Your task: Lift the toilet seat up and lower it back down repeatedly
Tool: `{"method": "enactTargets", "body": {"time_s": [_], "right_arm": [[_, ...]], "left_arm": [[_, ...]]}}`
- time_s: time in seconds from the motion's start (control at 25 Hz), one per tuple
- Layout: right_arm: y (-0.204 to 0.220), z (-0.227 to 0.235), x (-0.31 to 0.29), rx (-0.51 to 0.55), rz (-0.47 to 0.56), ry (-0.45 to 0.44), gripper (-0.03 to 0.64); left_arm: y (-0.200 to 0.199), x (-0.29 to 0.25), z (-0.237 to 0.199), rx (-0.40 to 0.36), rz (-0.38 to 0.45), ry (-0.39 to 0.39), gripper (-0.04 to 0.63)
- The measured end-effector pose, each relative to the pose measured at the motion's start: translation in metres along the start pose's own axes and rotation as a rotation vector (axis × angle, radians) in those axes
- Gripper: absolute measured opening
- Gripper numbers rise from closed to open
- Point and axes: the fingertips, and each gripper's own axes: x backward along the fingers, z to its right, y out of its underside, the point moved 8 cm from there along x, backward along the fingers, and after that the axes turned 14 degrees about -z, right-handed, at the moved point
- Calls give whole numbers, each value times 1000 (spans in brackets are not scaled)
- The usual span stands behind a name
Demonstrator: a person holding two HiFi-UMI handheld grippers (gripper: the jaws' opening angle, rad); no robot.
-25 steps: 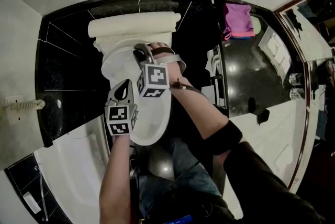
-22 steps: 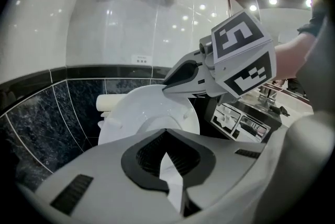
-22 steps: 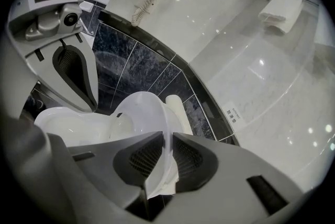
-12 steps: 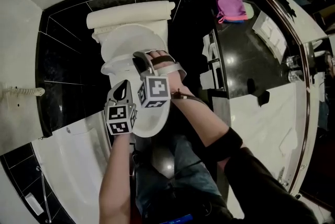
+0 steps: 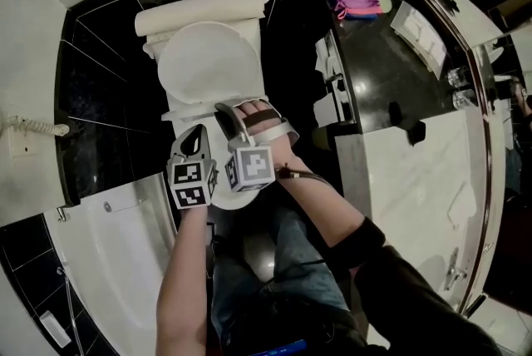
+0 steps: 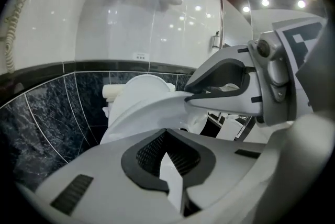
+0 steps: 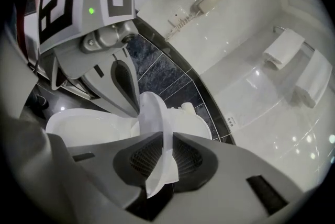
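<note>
1. The toilet seat is seen tilted up off the bowl. Its front edge is held by both grippers, and the tank lies beyond it, ahead of the jaws.
2. The left gripper is clamped on the seat's rim. In the left gripper view, a thin white edge is pinched between the dark ribbed pads.
3. The right gripper is likewise closed on the rim, just beside the left gripper. In the right gripper view, the white edge is squeezed between that gripper's own pads.
4. The bowl is glimpsed only in the right gripper view, below and left of the jaws. In the head view it is covered by the grippers and arms.
5. The jaw tips are largely masked in the head view by the marker cubes.
6. The right hand is shown strapped behind its gripper. The left hand is hidden under its cube.
7. Whether a separate lid is raised together with the seat cannot be made out.
</note>
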Motion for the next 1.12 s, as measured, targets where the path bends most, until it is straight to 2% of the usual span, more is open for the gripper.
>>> {"method": "enactTargets", "body": {"time_s": [0.32,0.48,0.64,0.84,0.96,1.12], "right_arm": [[1,-44,22,32,-30,30,77],[2,-63,31,34,-68,24,77],[2,-81,39,27,-96,59,78],[0,-122,65,28,-138,60,78],[4,-145,91,-22,-168,58,78],[15,-171,124,-154,-203,47,60]], "left_arm": [[16,4,8,-6,26,3,-14],[33,13,16,3,48,11,-14],[50,18,21,-4,61,34,-14],[74,25,25,-22,99,56,-14],[84,31,32,-30,110,70,-14],[102,41,43,-63,103,79,-14]]}}
